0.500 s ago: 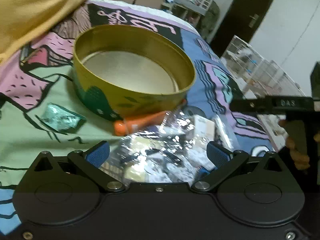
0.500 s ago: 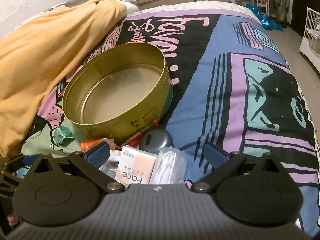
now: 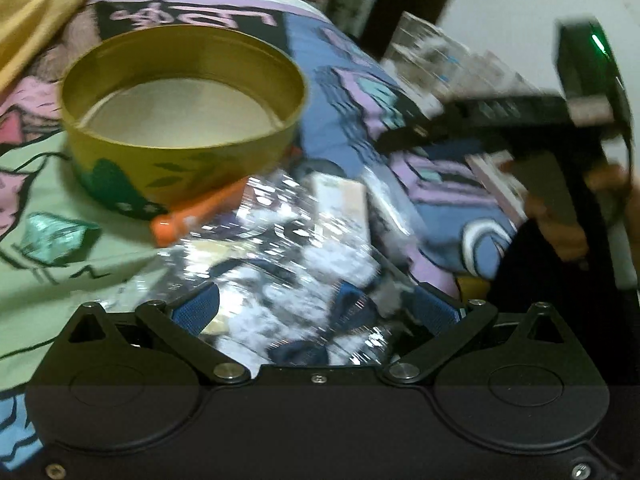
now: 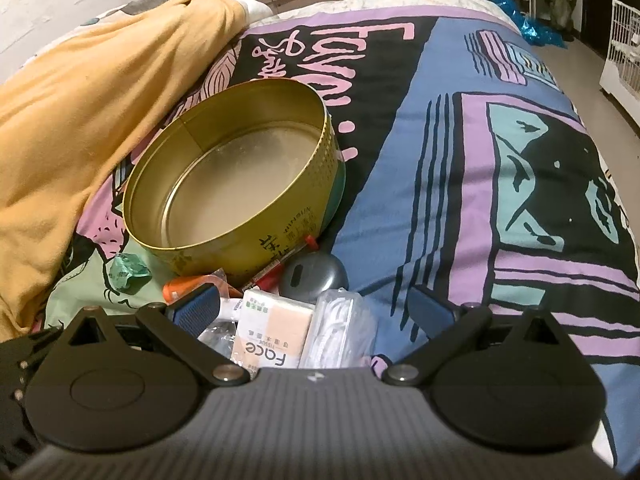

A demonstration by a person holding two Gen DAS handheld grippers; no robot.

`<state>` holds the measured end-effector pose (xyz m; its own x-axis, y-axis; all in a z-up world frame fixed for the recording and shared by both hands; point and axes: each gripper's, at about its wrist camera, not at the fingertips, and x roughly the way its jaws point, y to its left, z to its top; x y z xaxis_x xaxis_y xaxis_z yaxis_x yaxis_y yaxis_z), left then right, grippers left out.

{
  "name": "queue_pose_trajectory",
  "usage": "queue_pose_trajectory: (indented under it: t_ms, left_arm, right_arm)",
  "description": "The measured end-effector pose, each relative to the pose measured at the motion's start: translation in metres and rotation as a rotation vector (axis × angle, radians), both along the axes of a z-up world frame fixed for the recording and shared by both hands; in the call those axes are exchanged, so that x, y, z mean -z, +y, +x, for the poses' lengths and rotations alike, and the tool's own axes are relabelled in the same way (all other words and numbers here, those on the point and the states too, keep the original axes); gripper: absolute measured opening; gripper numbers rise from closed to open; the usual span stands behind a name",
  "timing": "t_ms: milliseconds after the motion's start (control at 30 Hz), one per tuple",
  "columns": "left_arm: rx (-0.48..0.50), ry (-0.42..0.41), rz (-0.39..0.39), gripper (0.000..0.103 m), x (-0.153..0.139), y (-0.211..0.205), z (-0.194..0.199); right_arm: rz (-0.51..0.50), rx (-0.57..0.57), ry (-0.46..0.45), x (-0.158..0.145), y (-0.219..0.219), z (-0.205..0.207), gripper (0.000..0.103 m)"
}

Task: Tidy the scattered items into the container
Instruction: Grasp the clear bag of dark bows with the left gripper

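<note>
A round gold tin (image 3: 184, 120) (image 4: 236, 184) stands empty on the patterned bedspread. In front of it lie a crinkly clear plastic bag (image 3: 280, 264), an orange pen (image 3: 192, 216) (image 4: 184, 286), a "Face" tissue pack (image 4: 272, 336) (image 3: 344, 208), a bag of white cord (image 4: 340, 328), a grey oval case (image 4: 314, 276) and a green foil wrapper (image 3: 52, 236) (image 4: 128, 274). My left gripper (image 3: 316, 308) is open with the plastic bag between its fingers. My right gripper (image 4: 316, 308) is open just above the tissue pack and cord bag; it shows in the left wrist view (image 3: 520, 116).
An orange-yellow blanket (image 4: 80, 100) is heaped at the left behind the tin. The bedspread (image 4: 480, 200) stretches away to the right. White wire cages (image 4: 624, 40) stand on the floor beyond the bed's right edge.
My left gripper has swung and moved forward over the plastic bag, blurring the view; the right gripper now appears higher in it. The right wrist view is nearly unchanged.
</note>
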<state>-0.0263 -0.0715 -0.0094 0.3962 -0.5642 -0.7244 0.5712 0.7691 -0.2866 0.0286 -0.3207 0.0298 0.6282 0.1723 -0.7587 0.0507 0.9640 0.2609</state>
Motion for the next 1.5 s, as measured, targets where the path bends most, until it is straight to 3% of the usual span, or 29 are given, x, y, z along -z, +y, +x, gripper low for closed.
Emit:
queue_pose_trajectory:
  t_ms: [200,400,767,900,967,1100,1167,1233,1267,1333,1500]
  left_arm:
    - [0.138,-0.018,0.104,0.103,0.007,-0.029,-0.014]
    - [0.205,-0.049,0.206,0.103,0.015,-0.048,-0.023]
    - [0.189,-0.107,0.367,0.103,0.033,-0.063,-0.019]
    - [0.171,-0.078,0.412,0.102,0.048,-0.068,-0.008]
    - [0.154,-0.061,0.396,0.102,0.05,-0.066,-0.004]
    - [0.112,-0.032,0.37,0.088,0.048,-0.058,0.002]
    - [0.08,-0.023,0.349,0.069,0.045,-0.052,0.005]
    - [0.032,-0.021,0.329,0.026,0.039,-0.042,0.009]
    - [0.011,-0.007,0.309,0.02,0.037,-0.038,0.011]
    - [-0.035,0.021,0.269,0.014,0.033,-0.028,0.015]
    - [-0.098,0.043,0.244,0.013,0.028,-0.017,0.013]
  right_arm:
    - [0.003,-0.002,0.001,0.001,0.0,0.0,0.103]
    - [0.015,0.0,-0.005,0.0,-0.001,0.0,0.103]
    - [0.05,-0.003,-0.012,0.001,-0.003,0.002,0.103]
    - [0.062,-0.007,-0.013,0.001,-0.004,0.002,0.103]
    - [0.067,-0.008,-0.015,0.001,-0.005,0.001,0.103]
    - [0.082,-0.008,-0.018,0.001,-0.007,0.001,0.103]
    - [0.088,-0.007,-0.016,0.002,-0.007,0.002,0.103]
    - [0.092,-0.007,-0.012,0.003,-0.007,0.003,0.103]
    - [0.093,-0.007,-0.01,0.003,-0.008,0.003,0.103]
    - [0.093,-0.008,-0.01,0.003,-0.008,0.003,0.103]
    - [0.094,-0.007,-0.009,0.003,-0.008,0.003,0.103]
